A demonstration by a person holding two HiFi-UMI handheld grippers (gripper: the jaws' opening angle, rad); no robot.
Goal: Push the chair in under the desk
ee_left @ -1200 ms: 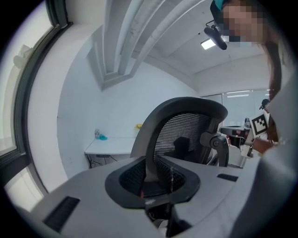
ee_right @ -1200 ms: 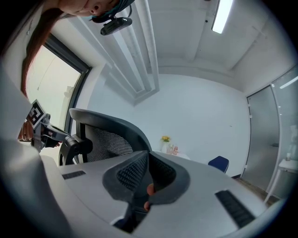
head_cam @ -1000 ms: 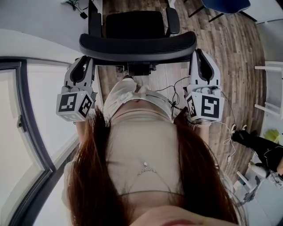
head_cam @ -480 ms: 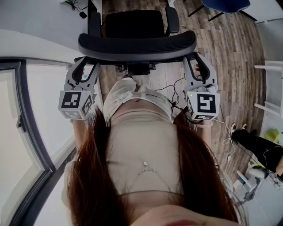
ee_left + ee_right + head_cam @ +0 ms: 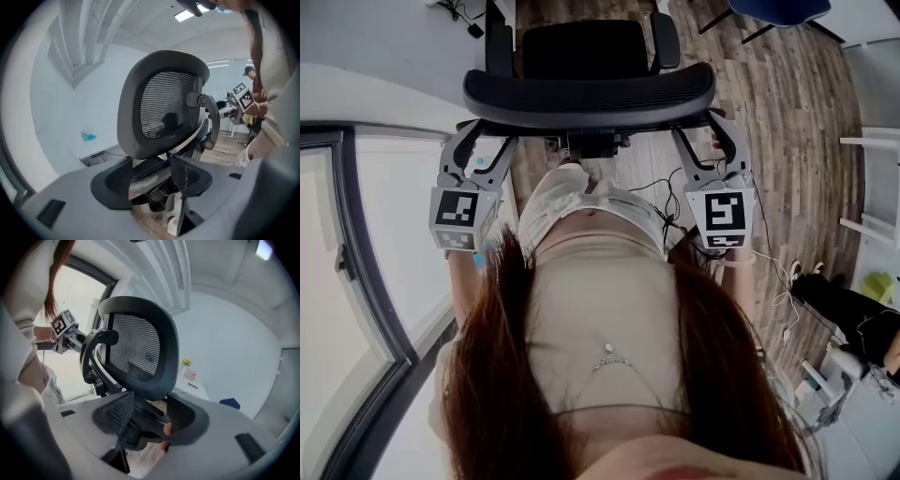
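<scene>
1. Head view: cam on person's head, faces steeply down past own torso onto top of office chair & wood floor; mid distance.
2. Left gripper view: cam low, v. close behind chair's left side, looks along its jaws at mesh backrest.
3. Right gripper view: mirror setup, right side, same closeness.
4. Shared: backrest in all 3; each gripper view catches the other's marker cube off to one side.
</scene>
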